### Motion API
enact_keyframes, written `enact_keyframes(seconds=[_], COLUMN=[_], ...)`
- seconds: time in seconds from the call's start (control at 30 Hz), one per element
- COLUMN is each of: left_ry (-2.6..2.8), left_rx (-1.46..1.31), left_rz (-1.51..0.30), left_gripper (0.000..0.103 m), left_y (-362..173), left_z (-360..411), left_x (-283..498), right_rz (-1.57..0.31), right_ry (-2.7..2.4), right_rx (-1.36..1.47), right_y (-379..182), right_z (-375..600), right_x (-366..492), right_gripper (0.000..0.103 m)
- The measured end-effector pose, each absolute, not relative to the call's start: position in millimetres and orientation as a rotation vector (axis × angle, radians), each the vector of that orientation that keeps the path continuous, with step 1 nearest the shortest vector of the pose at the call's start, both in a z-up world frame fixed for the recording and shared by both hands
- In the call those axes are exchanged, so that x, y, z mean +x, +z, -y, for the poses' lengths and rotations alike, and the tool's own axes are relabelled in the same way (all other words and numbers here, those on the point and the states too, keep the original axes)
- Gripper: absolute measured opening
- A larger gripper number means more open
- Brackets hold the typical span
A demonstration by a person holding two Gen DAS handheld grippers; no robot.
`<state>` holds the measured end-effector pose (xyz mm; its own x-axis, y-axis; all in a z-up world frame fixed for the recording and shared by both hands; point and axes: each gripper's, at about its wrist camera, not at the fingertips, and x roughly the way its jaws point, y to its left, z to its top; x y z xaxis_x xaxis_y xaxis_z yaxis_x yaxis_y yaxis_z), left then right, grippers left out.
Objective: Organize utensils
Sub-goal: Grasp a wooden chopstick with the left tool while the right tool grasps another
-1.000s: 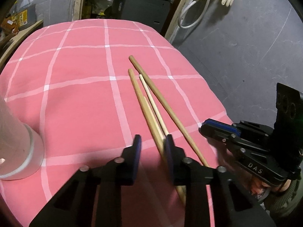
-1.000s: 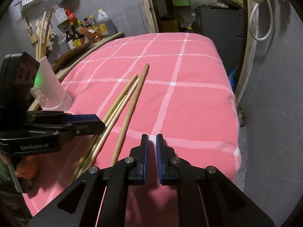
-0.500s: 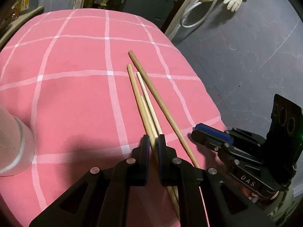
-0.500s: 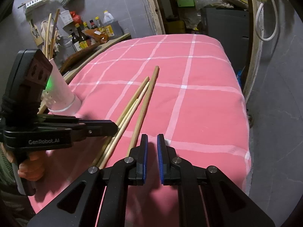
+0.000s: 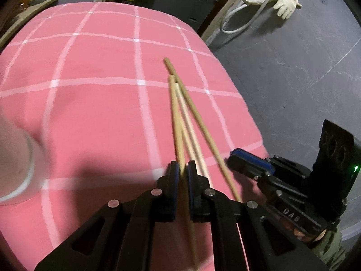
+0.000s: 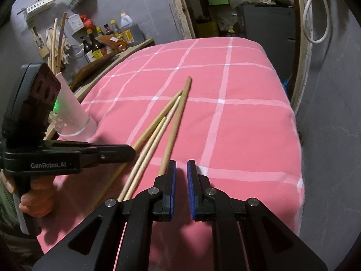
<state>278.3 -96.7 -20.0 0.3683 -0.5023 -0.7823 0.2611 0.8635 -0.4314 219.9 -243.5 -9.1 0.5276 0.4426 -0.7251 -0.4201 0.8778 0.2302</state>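
Left tool (image 5: pixel 183 169) pinches one chopstick (image 5: pixel 177 122), seemingly lifted off the pink-checked bench (image 5: pixel 90 113); image blurry. Right tool (image 6: pixel 180 171) is empty, fingers slightly apart beside the thick stick (image 6: pixel 178 117); white holder (image 6: pixel 72 115) stands left.

A pink cloth with a white grid (image 6: pixel 243 122) covers the table and droops over its edges. Around it the floor is dark grey concrete (image 5: pixel 293 72), scuffed and marked. A pale work glove (image 5: pixel 285 3) lies on a coiled white hose (image 5: pixel 239 22) (both on the floor, well apart from the table). Behind the table stands a dark cabinet (image 6: pixel 268 22) framed by wooden posts (image 6: pixel 182 11). Along the grey wall, a wooden shelf (image 6: pixel 112 56) carries sauce bottles (image 6: pixel 92 45). The light is dim and warm.
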Motion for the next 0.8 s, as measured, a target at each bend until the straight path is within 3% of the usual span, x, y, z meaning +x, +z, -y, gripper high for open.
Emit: enact_keyframes(seconds=[0.8], left_ry=[-0.355], left_rx=[-0.168], left_rz=[-1.044], left_gripper=[0.005], left_y=[-18.4], left_z=[71.7], left_x=[261.6], right_rz=[-0.947], right_ry=[0.51], right_rx=[-0.058], right_y=[-3.2], right_z=[201.1], right_x=[239.6], right_gripper=[0.009])
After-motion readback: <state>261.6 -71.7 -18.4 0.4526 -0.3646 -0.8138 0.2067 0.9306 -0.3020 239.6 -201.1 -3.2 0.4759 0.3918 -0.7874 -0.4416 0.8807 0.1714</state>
